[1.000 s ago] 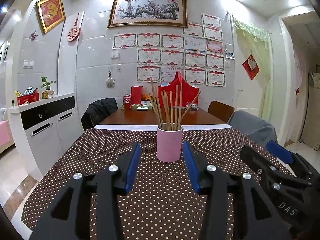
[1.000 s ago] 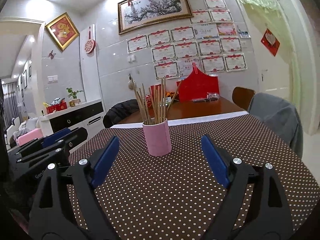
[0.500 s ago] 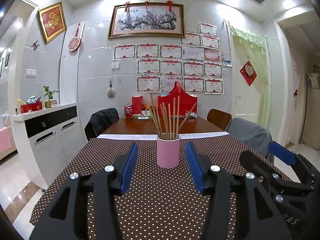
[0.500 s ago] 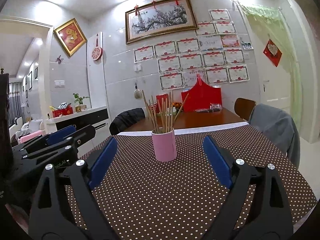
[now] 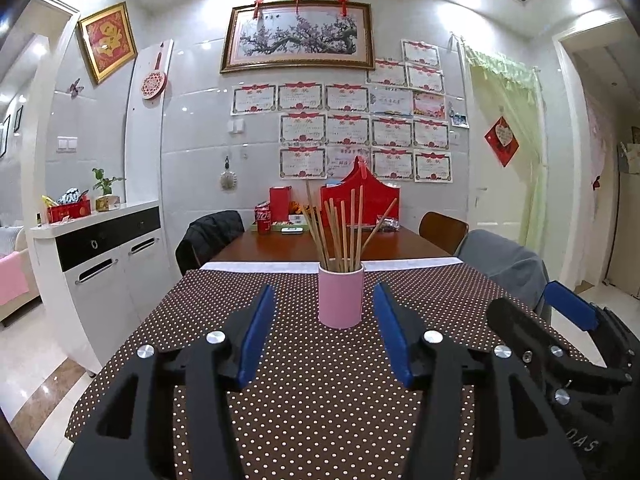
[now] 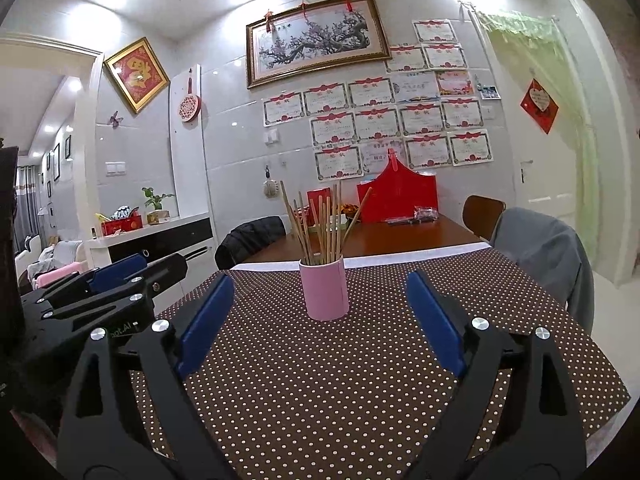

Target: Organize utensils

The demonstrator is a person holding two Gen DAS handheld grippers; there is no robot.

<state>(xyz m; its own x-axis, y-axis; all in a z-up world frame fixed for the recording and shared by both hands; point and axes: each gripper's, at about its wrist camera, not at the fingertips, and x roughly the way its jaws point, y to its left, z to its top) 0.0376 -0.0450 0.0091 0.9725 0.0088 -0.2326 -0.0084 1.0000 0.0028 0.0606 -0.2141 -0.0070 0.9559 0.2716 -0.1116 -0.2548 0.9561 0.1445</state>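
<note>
Polka-dot tablecloth fills the near end of a long dining table, with bare wood and some red boxes further back by the tiled wall. What matters here is the pink cup full of chopsticks, and where it sits relative to the two tools.

From the left gripper the cup is dead ahead, centred in the gap between the blue pads but well beyond the tips, so nothing is between the jaws. They're parted and have just been opening a bit further. From the right gripper the cup is also ahead, a touch left of centre, again past the fingertips. That one stands wider apart and is empty too. Neither is touching anything.

Both tools sit side by side (each shows up at the edge of the other's view), so they look about equally far off; I honestly can't call one nearer.

Cup stands upright on the cloth, and the sticks fan out of it steeply, long axis near vertical with a couple leaning off to the right. My guess is any grab on a stick has to come in above the rim, pinching across the shaft. No loose utensils show on the cloth, so the sorting looks mostly done.
</note>
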